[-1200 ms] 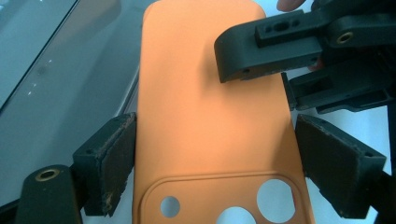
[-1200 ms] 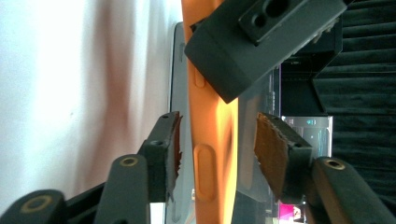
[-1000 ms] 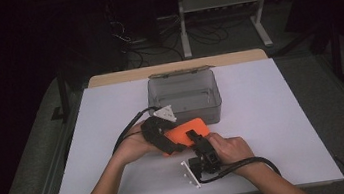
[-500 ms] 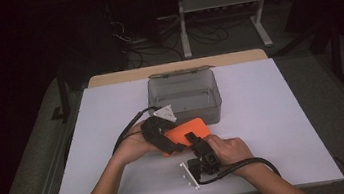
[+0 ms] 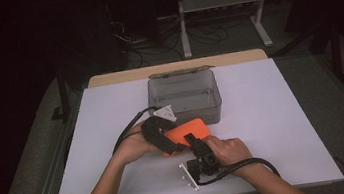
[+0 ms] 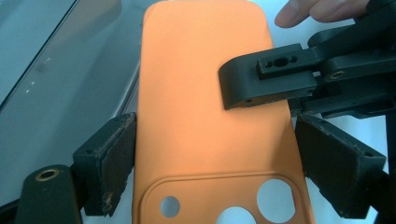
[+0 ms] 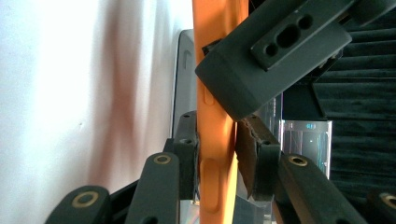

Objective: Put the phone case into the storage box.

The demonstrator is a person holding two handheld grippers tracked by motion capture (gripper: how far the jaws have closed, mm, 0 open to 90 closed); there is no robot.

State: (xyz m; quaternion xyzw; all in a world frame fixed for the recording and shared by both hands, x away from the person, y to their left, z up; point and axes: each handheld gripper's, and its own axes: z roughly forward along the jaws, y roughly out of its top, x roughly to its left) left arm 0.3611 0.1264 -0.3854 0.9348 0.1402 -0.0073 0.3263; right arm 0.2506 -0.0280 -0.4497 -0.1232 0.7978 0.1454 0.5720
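Case (image 5: 188, 131) clamped btwn both hand-held grippers, L (image 6: 205, 154) & R (image 7: 219, 156).

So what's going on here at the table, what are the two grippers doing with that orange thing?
A person is working on an orange silicone phone case with two handheld grippers, just in front of a grey translucent plastic box on the white table. The left gripper clamps the case across its width near the camera cutouts. The right gripper has just been closing its jaws and now pinches the case's side edge.
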